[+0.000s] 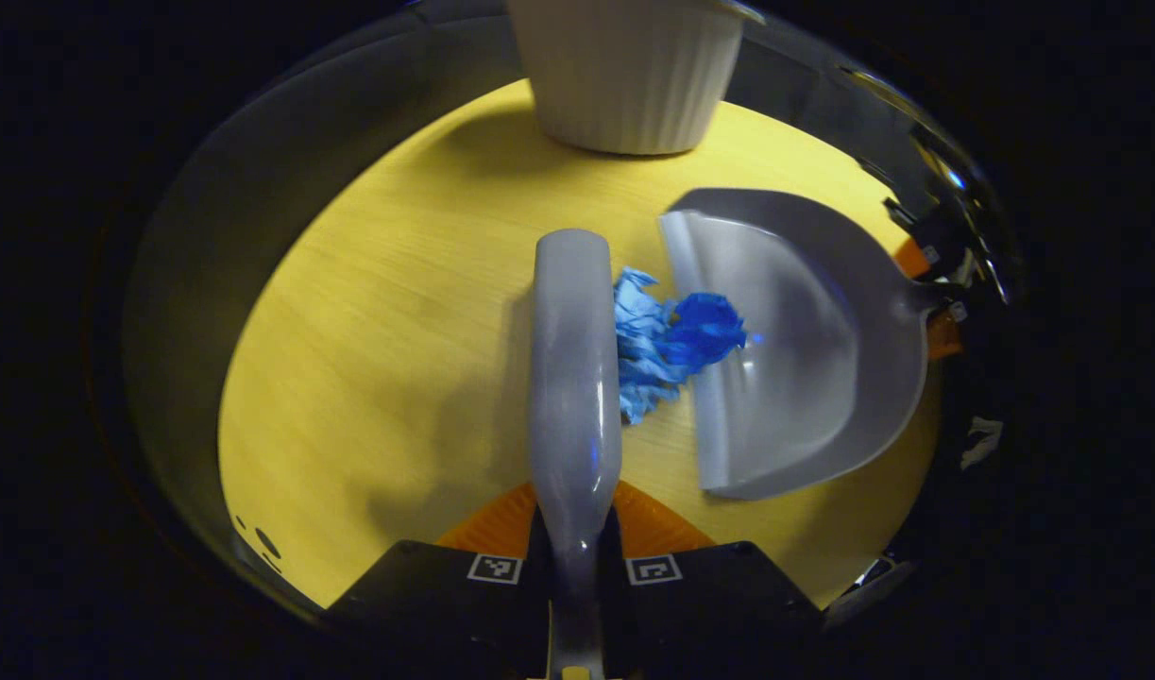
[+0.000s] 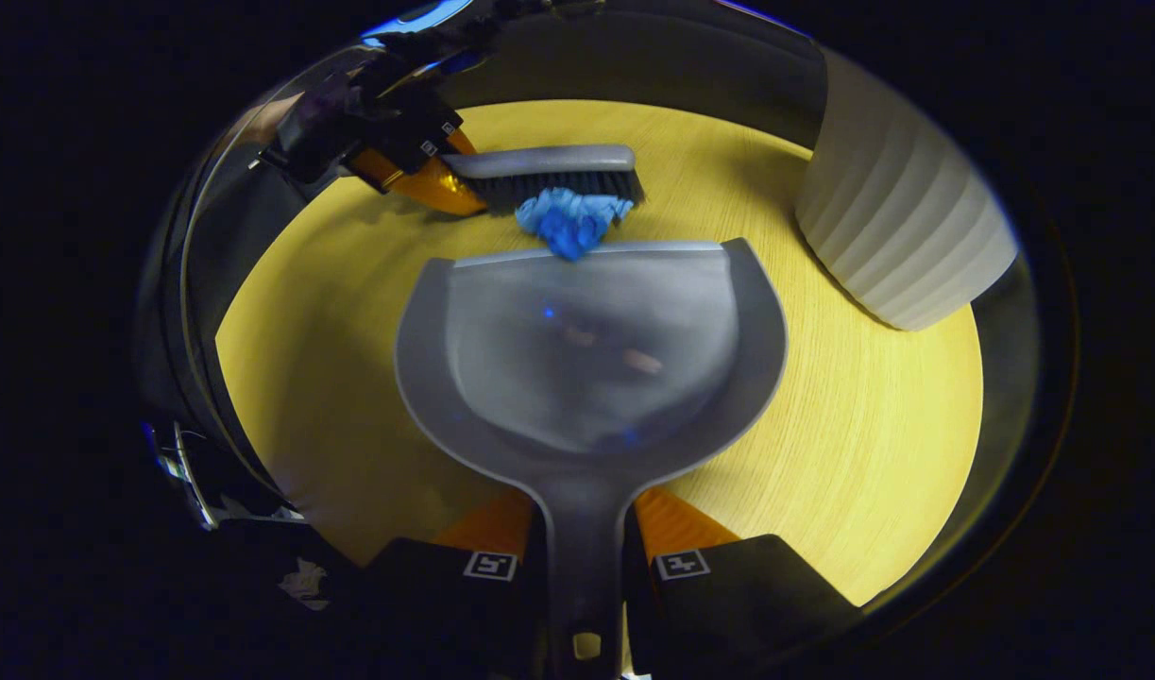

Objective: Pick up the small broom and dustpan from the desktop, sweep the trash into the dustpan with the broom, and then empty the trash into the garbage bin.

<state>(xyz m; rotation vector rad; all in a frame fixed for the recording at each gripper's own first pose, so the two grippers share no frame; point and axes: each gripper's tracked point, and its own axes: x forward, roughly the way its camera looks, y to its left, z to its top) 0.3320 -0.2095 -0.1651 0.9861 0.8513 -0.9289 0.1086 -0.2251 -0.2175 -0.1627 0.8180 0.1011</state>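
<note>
In the left gripper view my left gripper [image 1: 574, 529] is shut on the handle of the small grey broom [image 1: 574, 368], which lies along the round yellow desktop [image 1: 379, 359]. Crumpled blue trash [image 1: 671, 340] sits between the broom's bristle side and the lip of the grey dustpan [image 1: 804, 349], partly over the lip. In the right gripper view my right gripper [image 2: 586, 529] is shut on the dustpan's handle; the dustpan [image 2: 591, 359] lies flat, with the blue trash [image 2: 568, 219] at its front edge and the broom [image 2: 549, 170] just behind it, held by the left gripper [image 2: 416, 165].
A white ribbed garbage bin [image 1: 629, 76] stands at the far edge of the desktop, also seen as the bin [image 2: 903, 236] to the right of the dustpan. The desktop's rim curves around close on all sides.
</note>
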